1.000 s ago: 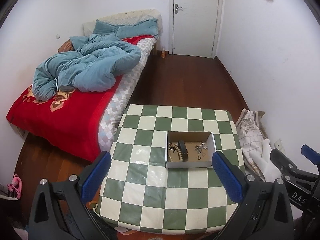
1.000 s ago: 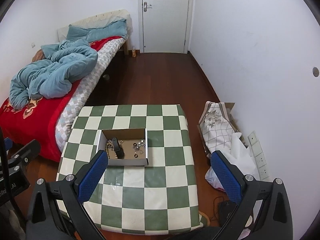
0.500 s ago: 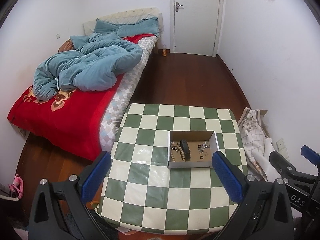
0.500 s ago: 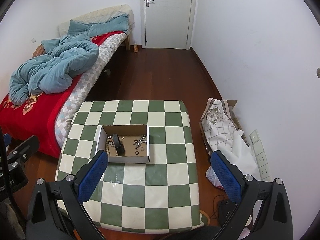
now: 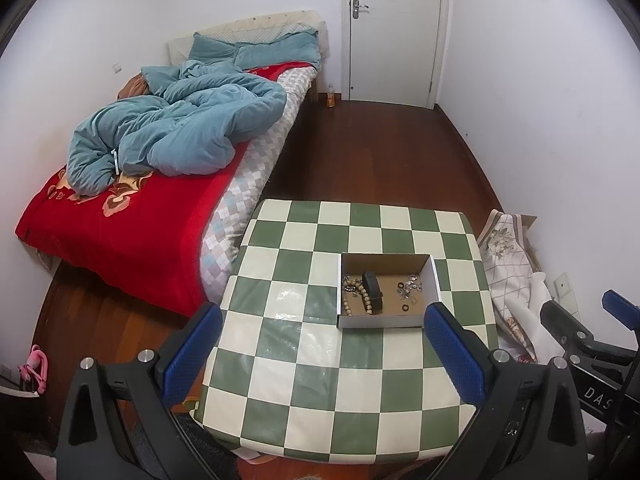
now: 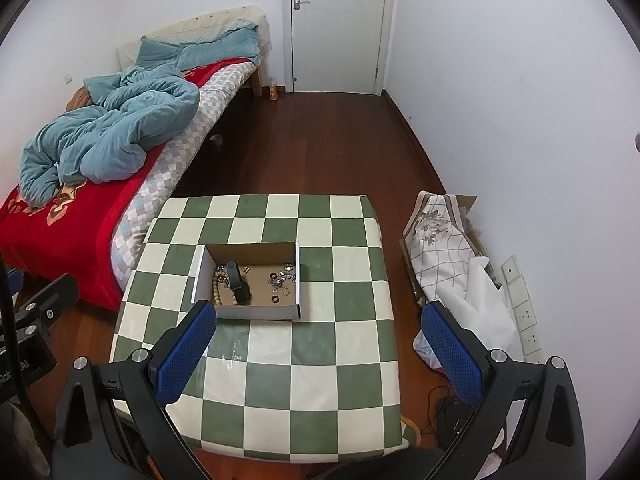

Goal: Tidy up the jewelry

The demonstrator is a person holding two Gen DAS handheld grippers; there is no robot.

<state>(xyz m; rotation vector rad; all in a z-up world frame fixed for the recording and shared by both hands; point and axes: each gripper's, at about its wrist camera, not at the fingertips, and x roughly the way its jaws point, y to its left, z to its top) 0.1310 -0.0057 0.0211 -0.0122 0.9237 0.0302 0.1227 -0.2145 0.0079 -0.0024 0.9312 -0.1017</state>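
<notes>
Left gripper (image 5: pixel 323 344) and right gripper (image 6: pixel 316 340), both held high above the checkered table (image 5: pixel 344 384), each with its blue-padded fingers spread wide and nothing between them. An open cardboard box (image 5: pixel 387 322) rests on the table, ahead of the left gripper and just beyond its right finger (image 5: pixel 454 356); in the right wrist view the same box (image 6: pixel 256 312) lies ahead, touching in appearance the tip of the left finger (image 6: pixel 186 354). Inside the box: a string of wooden beads (image 5: pixel 357 300) and a black band (image 5: pixel 373 291) toward its left side, and a cluster of small metal pieces and dark rings (image 5: pixel 409 291) toward its right. Beyond the table to the left, a bed (image 5: pixel 132 216) with a rumpled blue duvet (image 5: pixel 172 132); far ahead, a closed white door (image 6: pixel 338 26).
</notes>
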